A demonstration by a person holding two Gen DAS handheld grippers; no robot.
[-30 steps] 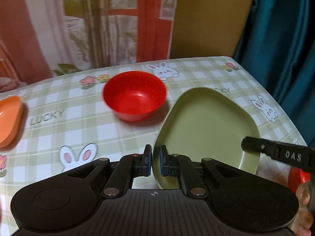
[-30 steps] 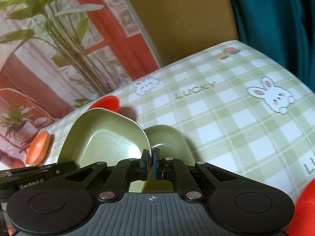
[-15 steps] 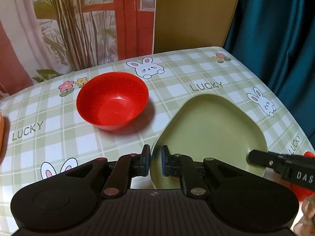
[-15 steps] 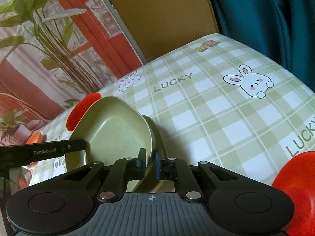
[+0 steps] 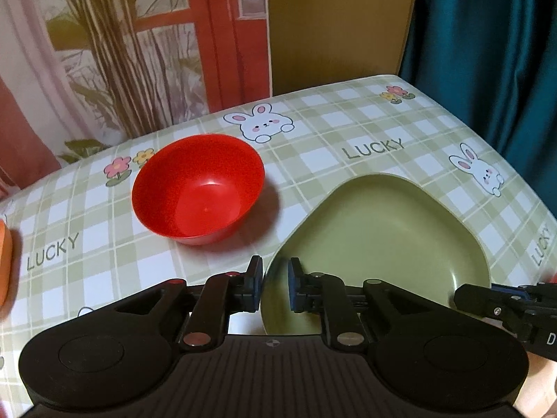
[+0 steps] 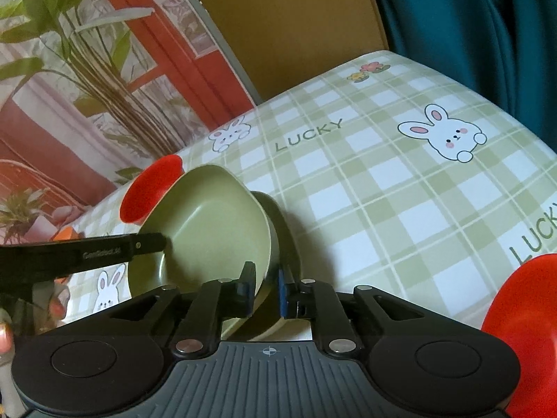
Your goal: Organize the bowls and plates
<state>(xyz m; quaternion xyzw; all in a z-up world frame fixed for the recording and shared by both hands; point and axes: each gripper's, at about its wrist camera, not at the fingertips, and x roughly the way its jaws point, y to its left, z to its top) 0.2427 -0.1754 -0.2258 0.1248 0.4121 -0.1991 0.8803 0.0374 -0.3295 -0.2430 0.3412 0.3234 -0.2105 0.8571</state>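
On the near right of the checked tablecloth, my left gripper has its jaws set either side of the near-left rim of the green plate. The gap is narrow, but I cannot tell whether the pads actually pinch the rim. In the right wrist view, my right gripper straddles the near rim of the same green plate, which is tilted up over a second green dish beneath it. A sliver of gap shows beside the rim there, so I judge the hold loose at best.

The red bowl stands on the cloth to the far left of the plate, apart from it. Another red bowl sits at the near right edge.

Risks, in my judgement:
- With both grips slack, the tilted plate could slide off the dish below.
- An uneven release could knock it sideways into the red bowl.
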